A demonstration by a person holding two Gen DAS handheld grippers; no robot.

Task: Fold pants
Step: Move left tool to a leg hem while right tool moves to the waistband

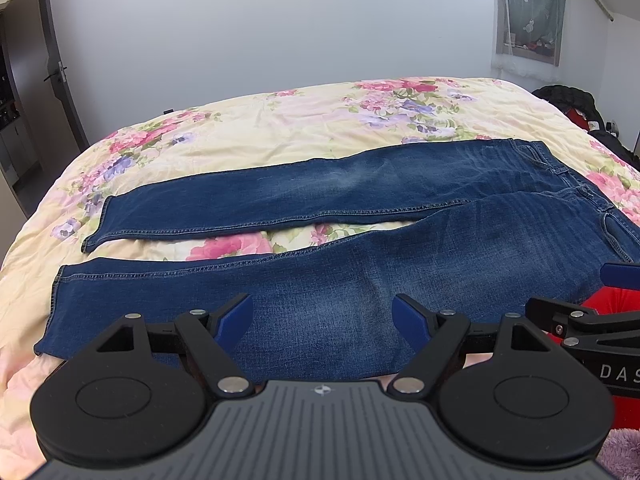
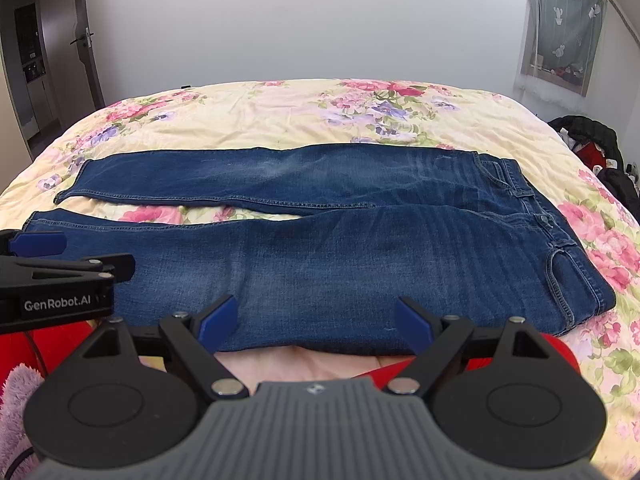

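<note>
Your blue denim pants [image 1: 360,240] lie flat across the bed [image 1: 280,120], waistband to your right, both legs running left with a narrow wedge of bedding showing between them. The denim is mid-blue, faded paler at the thighs and knees, with stitched seams along the hems and faint horizontal creases near the hips. The bedcover beneath is soft, cream cotton printed with pink and purple flowers, lightly rumpled.

Your left gripper [image 1: 322,322] hovers over the near leg with its blue-padded fingers spread wide, grasping nothing. Your right gripper [image 2: 316,322] does the same near the thigh edge, jaws released and apart, nothing between them.

Your left view shows both leg hems fully, plus the right gripper's black linkage at its right edge. Your right view shows what the left cuts off: the whole waistband [image 2: 532,208] with its button and the near pocket curve. It also catches the left gripper's side with "GenRobot.AI" lettering.
</note>
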